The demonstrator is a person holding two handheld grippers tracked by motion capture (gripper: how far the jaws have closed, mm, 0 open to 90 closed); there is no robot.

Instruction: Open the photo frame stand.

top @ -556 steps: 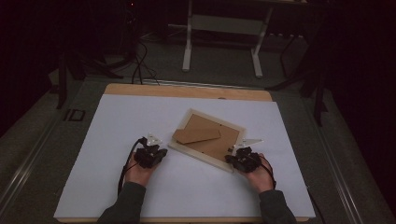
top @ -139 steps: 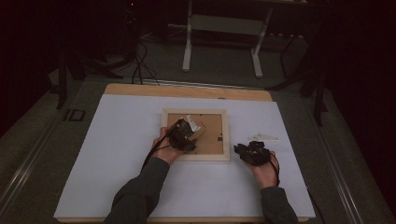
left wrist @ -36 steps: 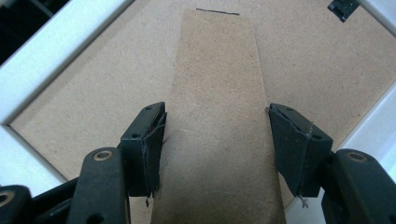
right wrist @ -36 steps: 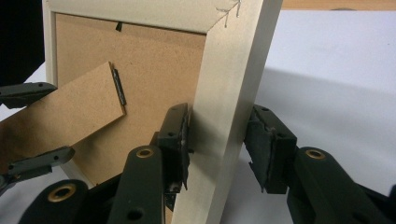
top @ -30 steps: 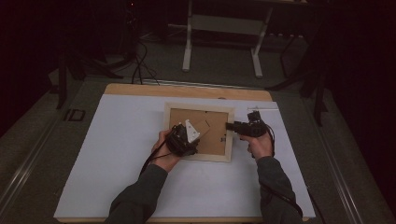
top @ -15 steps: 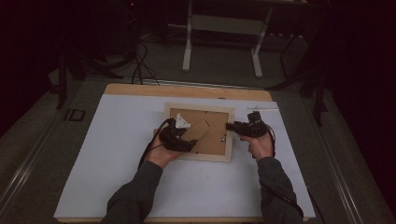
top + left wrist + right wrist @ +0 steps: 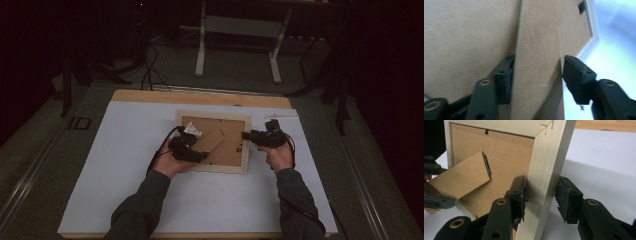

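– Where is the picture frame (image 7: 214, 142)?

– Face down in the middle of the white table (image 7: 100, 165). The right claw (image 7: 540, 195) sits around the frame's wooden side, not quite pinched.

– And the left claw (image 7: 536, 75)?

– Around the thin cardboard stand (image 7: 536, 50) on the back, one side touching, the other a bit off.

– Will it break?

– The stand looks bendy and light. Hold the hard wooden edge; there may be glass.

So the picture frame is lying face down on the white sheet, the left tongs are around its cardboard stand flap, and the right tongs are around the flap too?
Not quite. The right tongs straddle the wooden side rail of the picture frame, not the stand flap; the right gripper view shows it. The rest holds.
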